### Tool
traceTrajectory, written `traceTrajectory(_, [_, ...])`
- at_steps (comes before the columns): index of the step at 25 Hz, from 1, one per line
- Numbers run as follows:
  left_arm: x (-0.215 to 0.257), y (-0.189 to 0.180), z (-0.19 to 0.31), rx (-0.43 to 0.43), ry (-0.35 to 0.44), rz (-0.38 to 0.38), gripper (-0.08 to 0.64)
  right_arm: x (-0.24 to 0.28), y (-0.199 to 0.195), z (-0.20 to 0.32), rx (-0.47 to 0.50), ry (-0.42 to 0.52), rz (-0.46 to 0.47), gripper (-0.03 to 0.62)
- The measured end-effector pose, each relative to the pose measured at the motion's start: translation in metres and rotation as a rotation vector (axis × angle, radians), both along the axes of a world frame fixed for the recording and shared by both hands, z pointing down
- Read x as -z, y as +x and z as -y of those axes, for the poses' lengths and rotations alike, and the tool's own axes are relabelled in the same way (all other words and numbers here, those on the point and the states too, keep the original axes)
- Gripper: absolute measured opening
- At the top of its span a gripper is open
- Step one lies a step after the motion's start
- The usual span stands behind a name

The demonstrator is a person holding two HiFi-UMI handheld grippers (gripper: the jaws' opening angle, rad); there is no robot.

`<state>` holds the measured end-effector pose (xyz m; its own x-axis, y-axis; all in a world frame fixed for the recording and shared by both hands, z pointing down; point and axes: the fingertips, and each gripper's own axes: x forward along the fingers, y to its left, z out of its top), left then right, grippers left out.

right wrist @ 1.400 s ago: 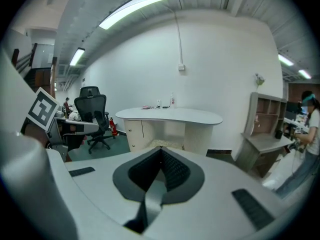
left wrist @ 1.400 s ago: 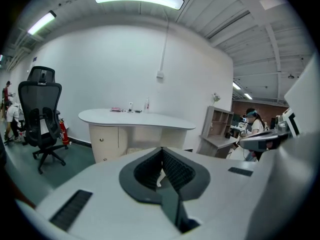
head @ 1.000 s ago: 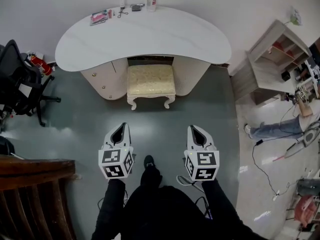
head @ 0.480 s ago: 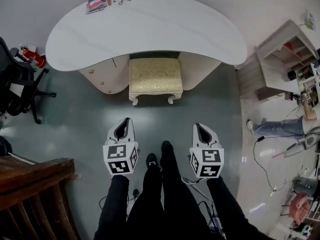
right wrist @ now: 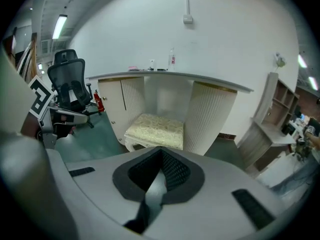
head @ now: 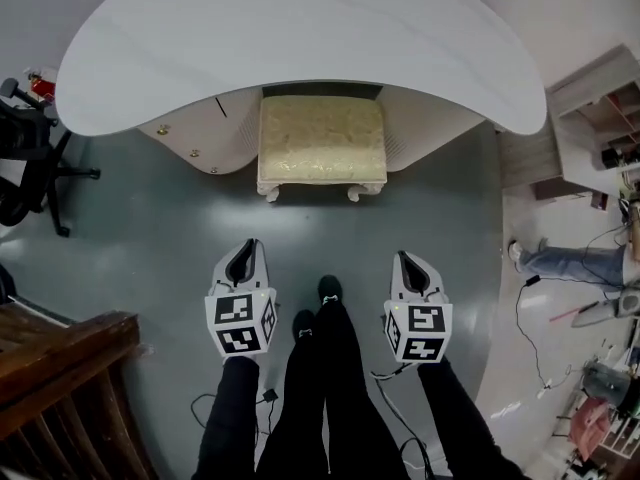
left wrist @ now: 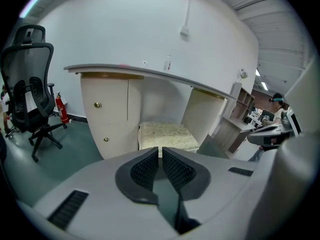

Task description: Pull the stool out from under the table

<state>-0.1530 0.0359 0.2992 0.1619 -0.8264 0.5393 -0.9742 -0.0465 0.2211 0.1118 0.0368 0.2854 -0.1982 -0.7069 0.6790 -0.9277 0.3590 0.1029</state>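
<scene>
A cream cushioned stool (head: 321,140) with white curved legs stands tucked partway under the white kidney-shaped table (head: 300,43), its front edge sticking out. The stool (left wrist: 167,136) also shows ahead in the left gripper view, and the stool (right wrist: 155,130) lies ahead in the right gripper view. My left gripper (head: 244,252) is shut and empty, well short of the stool over the green floor. My right gripper (head: 410,262) is likewise shut and empty, at the same distance on the other side. The person's legs stand between the two grippers.
A black office chair (head: 25,158) stands at the left, a dark wooden piece (head: 60,388) at the lower left. A wooden shelf unit (head: 595,118) and cables (head: 530,338) lie to the right, beside another person's legs (head: 570,263). White drawers with gold knobs (head: 190,138) flank the stool.
The view has closed in on the table and stool, which now look larger and higher in the frame. Both grippers stay shut and keep their spacing, a little lower in the view.
</scene>
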Motion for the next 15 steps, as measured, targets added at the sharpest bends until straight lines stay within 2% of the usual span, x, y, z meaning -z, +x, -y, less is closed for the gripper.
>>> traceTrajectory(15, [-0.152, -0.003, 0.063, 0.044, -0.095, 0.065, 0.011, -0.162, 0.013, 0.078, 0.014, -0.092, -0.034, 0.003])
